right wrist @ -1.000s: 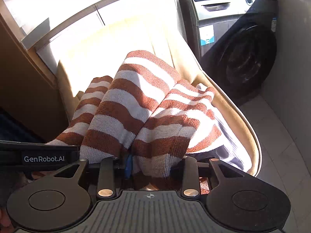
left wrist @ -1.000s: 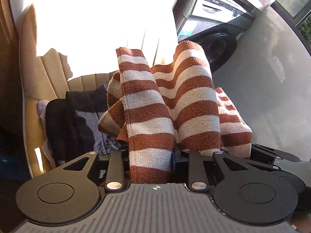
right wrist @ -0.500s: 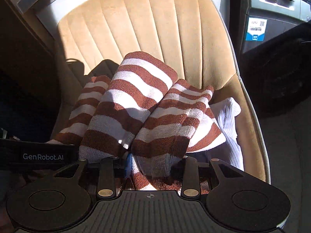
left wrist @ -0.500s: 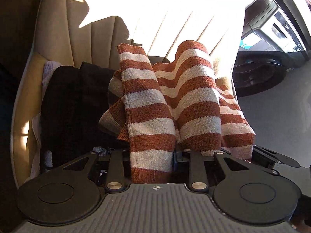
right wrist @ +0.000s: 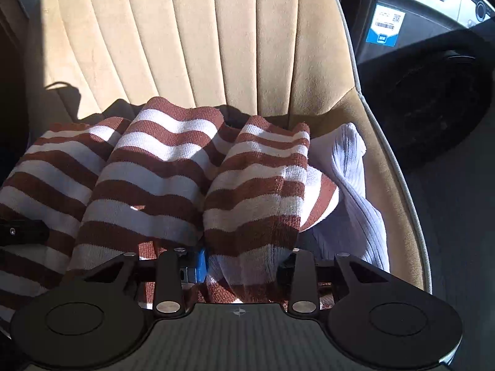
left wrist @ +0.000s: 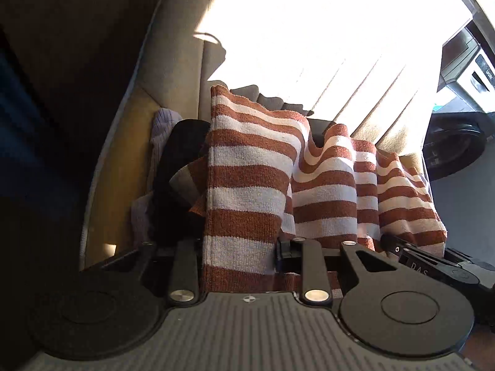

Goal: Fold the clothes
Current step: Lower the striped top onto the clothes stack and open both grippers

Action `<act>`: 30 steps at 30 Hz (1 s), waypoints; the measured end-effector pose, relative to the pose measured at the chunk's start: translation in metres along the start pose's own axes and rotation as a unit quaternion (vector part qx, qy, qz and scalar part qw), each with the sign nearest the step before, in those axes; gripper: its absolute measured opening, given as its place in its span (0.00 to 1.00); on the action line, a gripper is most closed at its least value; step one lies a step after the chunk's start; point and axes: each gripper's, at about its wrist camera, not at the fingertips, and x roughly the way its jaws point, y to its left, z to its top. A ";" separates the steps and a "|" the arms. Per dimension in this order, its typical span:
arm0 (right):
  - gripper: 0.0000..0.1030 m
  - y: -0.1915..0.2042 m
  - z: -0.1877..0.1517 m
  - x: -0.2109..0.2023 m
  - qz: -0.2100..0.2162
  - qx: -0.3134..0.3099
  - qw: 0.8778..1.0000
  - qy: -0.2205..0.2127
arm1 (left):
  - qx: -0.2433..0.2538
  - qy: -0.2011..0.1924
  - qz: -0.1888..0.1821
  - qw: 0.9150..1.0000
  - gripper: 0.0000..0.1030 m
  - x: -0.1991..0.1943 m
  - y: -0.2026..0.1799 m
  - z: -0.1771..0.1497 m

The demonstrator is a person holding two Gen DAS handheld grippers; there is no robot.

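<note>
A rust-and-white striped knit garment (left wrist: 247,185) is stretched low over the seat of a beige armchair (right wrist: 216,46). My left gripper (left wrist: 241,247) is shut on one thick fold of it; the fingertips are buried in the cloth. My right gripper (right wrist: 244,253) is shut on another bunched fold of the striped garment (right wrist: 253,191), with a blue pad showing beside the fabric. The right gripper's black body shows at the right edge of the left wrist view.
A black garment (left wrist: 179,170) and a pale lilac one (left wrist: 161,130) lie on the seat's left side. A white ribbed garment (right wrist: 355,185) lies on the right. A dark front-loading washing machine (right wrist: 433,77) stands right of the chair on a grey floor.
Both grippers carried the striped garment down and in toward the chair seat. The cloth now hangs lower and spreads wider between them; the washing machine has slid toward the frame edges.
</note>
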 end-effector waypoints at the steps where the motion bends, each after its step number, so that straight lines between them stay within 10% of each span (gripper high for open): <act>1: 0.31 -0.003 -0.002 -0.003 -0.010 0.004 1.000 -0.006 | -0.006 0.007 -0.002 1.000 0.31 0.005 0.006 -0.001; 6: 0.34 -0.012 -0.017 0.010 -0.029 0.023 0.999 0.001 | 0.000 0.042 -0.017 0.999 0.40 0.035 0.023 -0.005; 10: 0.72 -0.020 -0.025 0.002 -0.049 0.067 0.996 -0.018 | 0.051 0.040 0.026 0.998 0.58 0.023 0.013 -0.005; 14: 0.80 -0.042 -0.037 -0.016 -0.050 0.141 0.988 -0.044 | 0.021 -0.025 0.072 0.997 0.59 -0.014 0.004 -0.002; 17: 0.78 -0.067 -0.055 -0.046 -0.068 0.227 0.968 -0.081 | 0.008 -0.078 0.089 0.993 0.65 -0.042 -0.005 0.003; 24: 0.66 -0.097 -0.092 -0.069 -0.075 0.339 0.933 -0.096 | 0.054 -0.019 0.007 0.998 0.66 -0.024 -0.030 -0.013; 30: 0.60 -0.098 -0.096 -0.046 -0.021 0.352 0.934 -0.052 | 0.163 0.027 0.014 0.986 0.84 0.018 -0.060 -0.049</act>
